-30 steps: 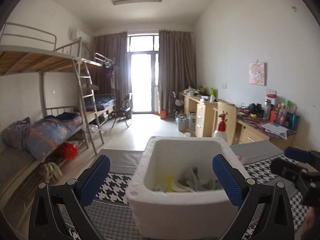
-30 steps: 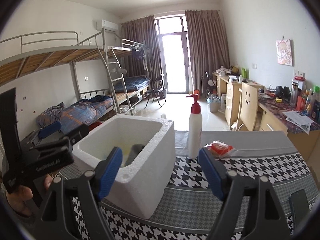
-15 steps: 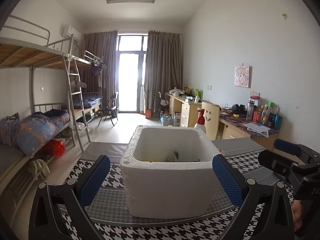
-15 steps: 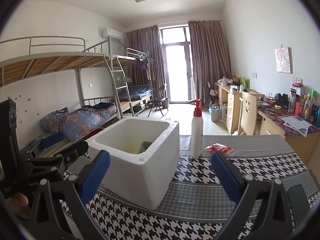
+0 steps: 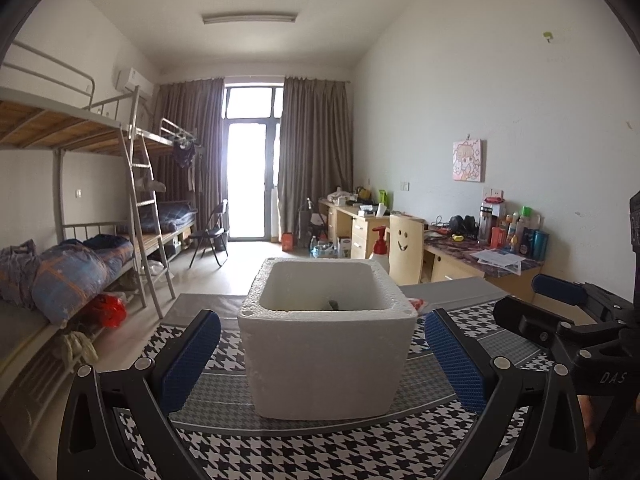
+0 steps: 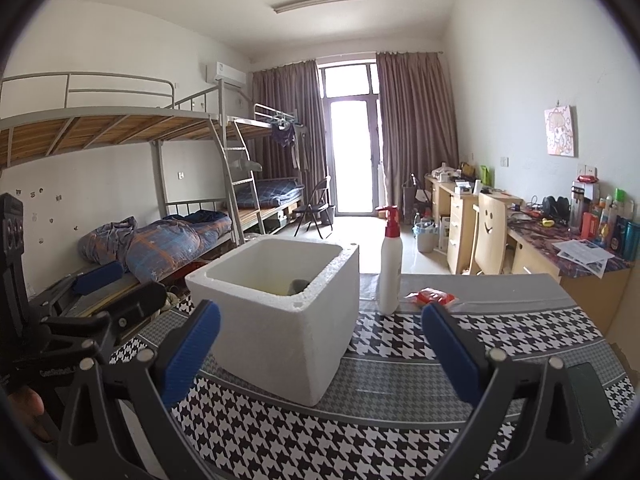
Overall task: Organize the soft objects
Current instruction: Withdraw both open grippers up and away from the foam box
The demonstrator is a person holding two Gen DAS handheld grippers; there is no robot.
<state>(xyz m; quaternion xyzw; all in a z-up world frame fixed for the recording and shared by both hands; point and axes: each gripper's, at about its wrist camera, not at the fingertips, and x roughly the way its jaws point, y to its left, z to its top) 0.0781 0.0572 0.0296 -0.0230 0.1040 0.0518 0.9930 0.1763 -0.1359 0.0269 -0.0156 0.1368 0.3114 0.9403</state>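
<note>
A white foam box (image 5: 326,360) (image 6: 280,332) stands on the houndstooth-covered table (image 5: 304,452) (image 6: 400,432). Only a bit of grey and yellowish soft stuff (image 6: 294,286) (image 5: 332,304) shows over its rim. My left gripper (image 5: 322,358) is open and held back from the box's near wall, with nothing between its blue pads. My right gripper (image 6: 320,354) is open too and empty, drawn back from the box's right corner. Each gripper shows at the edge of the other's view: the right one (image 5: 560,308), the left one (image 6: 104,292).
A white pump bottle with a red top (image 6: 390,264) (image 5: 380,250) stands behind the box, a red packet (image 6: 434,297) beside it. Bunk beds (image 6: 160,240) line the left wall, cluttered desks (image 6: 560,240) the right. A hand (image 6: 24,408) holds the left gripper.
Both grippers have drawn back from the box, which now looks smaller and farther off, its contents mostly hidden below the rim. The right gripper's jaws have widened.
</note>
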